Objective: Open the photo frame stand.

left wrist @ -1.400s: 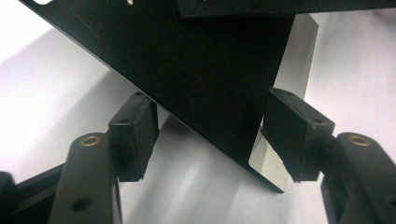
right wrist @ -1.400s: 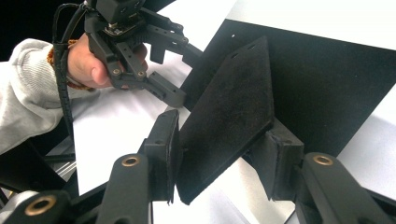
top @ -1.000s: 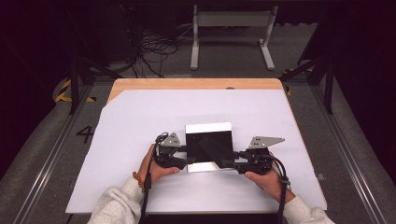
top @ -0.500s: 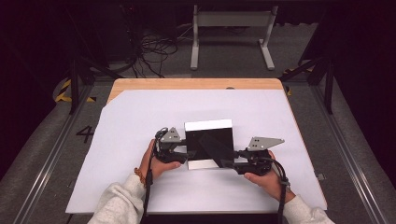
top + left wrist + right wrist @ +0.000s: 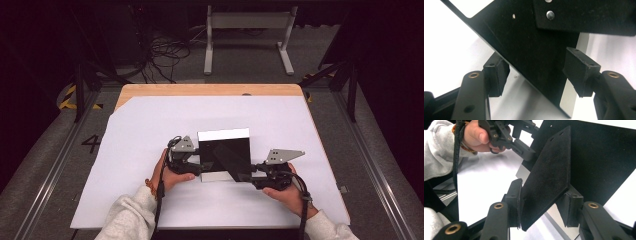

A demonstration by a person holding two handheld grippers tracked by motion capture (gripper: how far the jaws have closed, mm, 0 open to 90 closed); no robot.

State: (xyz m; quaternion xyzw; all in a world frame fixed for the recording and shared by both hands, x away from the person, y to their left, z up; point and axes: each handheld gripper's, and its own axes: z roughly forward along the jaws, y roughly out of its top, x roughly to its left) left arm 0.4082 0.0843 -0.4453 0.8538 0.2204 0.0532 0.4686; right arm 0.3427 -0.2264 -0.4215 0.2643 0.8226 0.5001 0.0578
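White sheeting covers the table (image 5: 150,130) under dark surroundings, a strip of bare wood showing at its far edge and a tangle of cables (image 5: 165,55) on the floor beyond. Down at the near side, both hands are in, and between them stands the black folding panel (image 5: 225,157), its top edge catching the light as a pale band and a pale base strip below.

Over to the left gripper (image 5: 192,162): it sits against the panel's left edge, hand (image 5: 172,172) wrapped round its body. From the left gripper view the black panel (image 5: 534,52) slants between the two pads (image 5: 579,70), and those jaws have just been opening. There's a clear gap on the right-hand pad, while the left-hand pad sits right at the panel's edge, so it's a loose straddle, not a squeeze.

Now the right gripper (image 5: 256,172), at the panel's lower right corner, hand (image 5: 287,192) behind it. The right gripper view has a stiff black flap (image 5: 549,177) of the panel rising straight out of its jaws, one pad (image 5: 514,202) flat against the near face, the other tucked behind. That's a clamp on the flap. Farther off in that view, the left gripper (image 5: 524,148) reaches the panel's far edge, a grey sleeve (image 5: 439,152) behind it.
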